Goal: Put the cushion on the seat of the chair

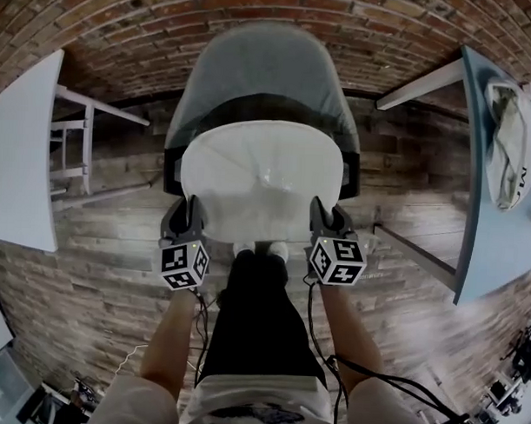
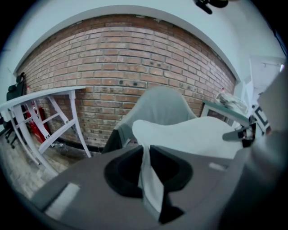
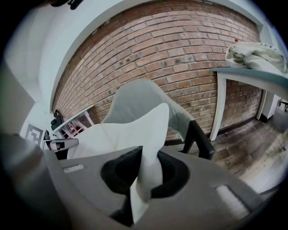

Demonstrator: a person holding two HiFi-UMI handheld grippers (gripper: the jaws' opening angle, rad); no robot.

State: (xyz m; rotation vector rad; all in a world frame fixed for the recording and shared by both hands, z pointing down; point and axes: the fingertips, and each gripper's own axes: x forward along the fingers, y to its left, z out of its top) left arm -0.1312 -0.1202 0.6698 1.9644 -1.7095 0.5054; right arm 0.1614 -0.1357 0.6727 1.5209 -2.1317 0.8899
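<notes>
A white cushion (image 1: 260, 176) hangs spread out over the seat of a grey chair (image 1: 257, 72) with black arms. My left gripper (image 1: 192, 215) is shut on the cushion's near left corner, and my right gripper (image 1: 323, 216) is shut on its near right corner. In the left gripper view the cushion's (image 2: 198, 134) edge is pinched between the jaws of the left gripper (image 2: 146, 155), with the chair (image 2: 159, 105) behind. In the right gripper view a fold of the cushion (image 3: 130, 128) runs through the jaws of the right gripper (image 3: 146, 161), in front of the chair (image 3: 139, 99).
A white table (image 1: 20, 146) stands at the left with a white frame (image 1: 81, 139) under it. A pale blue table (image 1: 500, 215) at the right carries a crumpled cloth (image 1: 510, 141). A brick wall (image 1: 167, 29) is behind the chair. My legs (image 1: 258, 311) stand close to the chair's front.
</notes>
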